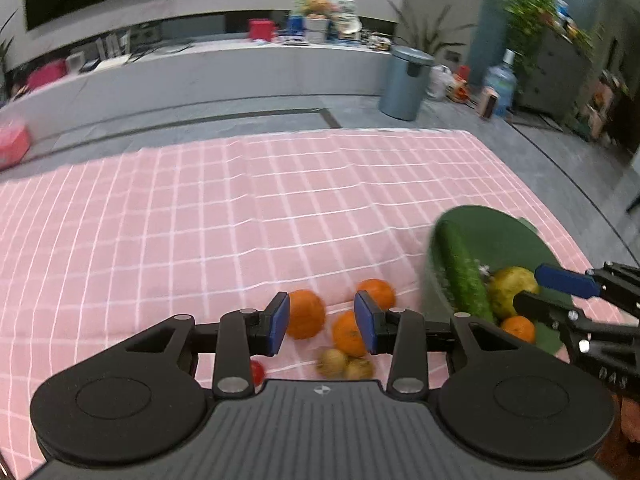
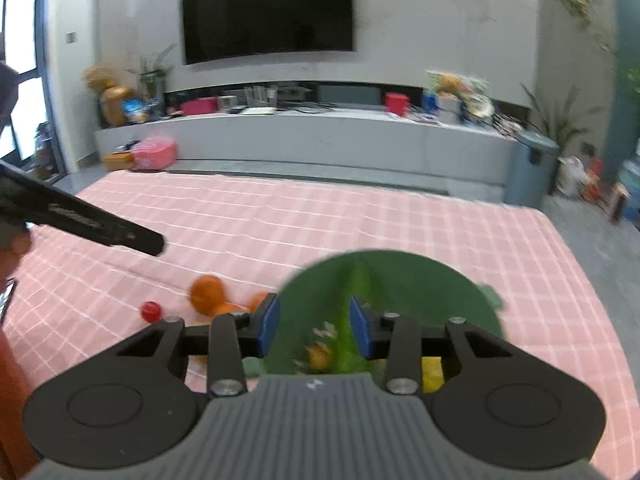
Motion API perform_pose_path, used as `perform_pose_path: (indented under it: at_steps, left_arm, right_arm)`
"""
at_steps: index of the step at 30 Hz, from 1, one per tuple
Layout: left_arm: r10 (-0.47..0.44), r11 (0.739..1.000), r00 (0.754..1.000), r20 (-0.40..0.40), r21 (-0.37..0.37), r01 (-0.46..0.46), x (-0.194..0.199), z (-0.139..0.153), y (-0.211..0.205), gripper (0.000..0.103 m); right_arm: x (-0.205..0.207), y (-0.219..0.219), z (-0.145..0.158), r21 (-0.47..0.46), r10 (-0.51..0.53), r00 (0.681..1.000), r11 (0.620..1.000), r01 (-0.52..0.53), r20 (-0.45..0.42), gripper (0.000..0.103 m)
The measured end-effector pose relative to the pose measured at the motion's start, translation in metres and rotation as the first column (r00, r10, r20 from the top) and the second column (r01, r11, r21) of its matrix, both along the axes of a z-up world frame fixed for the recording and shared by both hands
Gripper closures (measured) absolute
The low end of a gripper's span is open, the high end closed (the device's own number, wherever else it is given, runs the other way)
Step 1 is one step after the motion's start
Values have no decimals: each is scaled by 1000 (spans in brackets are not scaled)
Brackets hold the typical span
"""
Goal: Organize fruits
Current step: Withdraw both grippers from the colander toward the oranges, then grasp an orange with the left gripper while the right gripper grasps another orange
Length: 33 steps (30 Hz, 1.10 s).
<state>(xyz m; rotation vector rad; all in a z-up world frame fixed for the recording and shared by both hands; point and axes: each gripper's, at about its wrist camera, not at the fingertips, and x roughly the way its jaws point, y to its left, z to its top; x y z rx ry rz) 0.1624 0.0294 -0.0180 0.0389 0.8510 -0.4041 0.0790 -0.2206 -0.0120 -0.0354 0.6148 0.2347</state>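
Note:
Three oranges (image 1: 306, 314) lie on the pink checked cloth (image 1: 240, 220) with two small yellowish fruits (image 1: 332, 362) and a red cherry tomato (image 1: 256, 372). My left gripper (image 1: 323, 322) hovers over the oranges, open and gripping nothing. At the right, a green plate (image 1: 500, 236) holds a cucumber (image 1: 460, 272), a yellow-green fruit (image 1: 510, 292) and a small orange (image 1: 518, 328). My right gripper (image 2: 315, 325) is above the plate (image 2: 320, 292), pads apart with nothing pressed between them. The right wrist view is blurred.
The cloth (image 2: 360, 220) covers a low surface with bare room behind the fruit. Beyond its far edge stand a grey bin (image 1: 406, 82), a long grey console (image 2: 300, 140) under a wall screen, and a water bottle (image 1: 500, 88). A pink box (image 2: 154, 154) sits on the floor.

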Motion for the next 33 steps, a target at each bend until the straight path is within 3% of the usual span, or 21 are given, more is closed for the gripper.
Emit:
perform_pose_path:
  at_steps: [5, 12, 15, 19, 22, 24, 33]
  left_arm:
    - [-4, 1000, 1000, -10, -10, 3, 0, -18, 10, 58]
    - [-48, 999, 999, -6, 23, 48, 6, -39, 3, 58]
    - [-39, 999, 999, -18, 10, 39, 12, -48, 5, 58]
    - [-25, 999, 998, -50, -25, 24, 23, -59, 7, 51]
    - [-8, 999, 997, -77, -42, 5, 28, -68, 9, 47]
    - [4, 998, 995, -98, -61, -10, 32, -73, 12, 43]
    - [-1, 996, 992, -128, -92, -11, 41, -82, 16, 40]
  right_arm:
    - [19, 38, -8, -100, 117, 993, 988, -118, -23, 74]
    - [56, 61, -14, -232, 296, 950, 922, -311, -96, 74]
    - [74, 73, -19, -305, 374, 910, 859, -412, -177, 74]
    - [92, 87, -33, -429, 479, 830, 710, -558, -286, 74]
    - [108, 92, -41, -445, 528, 754, 609, -657, -391, 72]
    - [117, 95, -45, -446, 539, 722, 568, -691, -433, 65]
    - [138, 102, -67, -420, 537, 650, 497, -759, -538, 64]
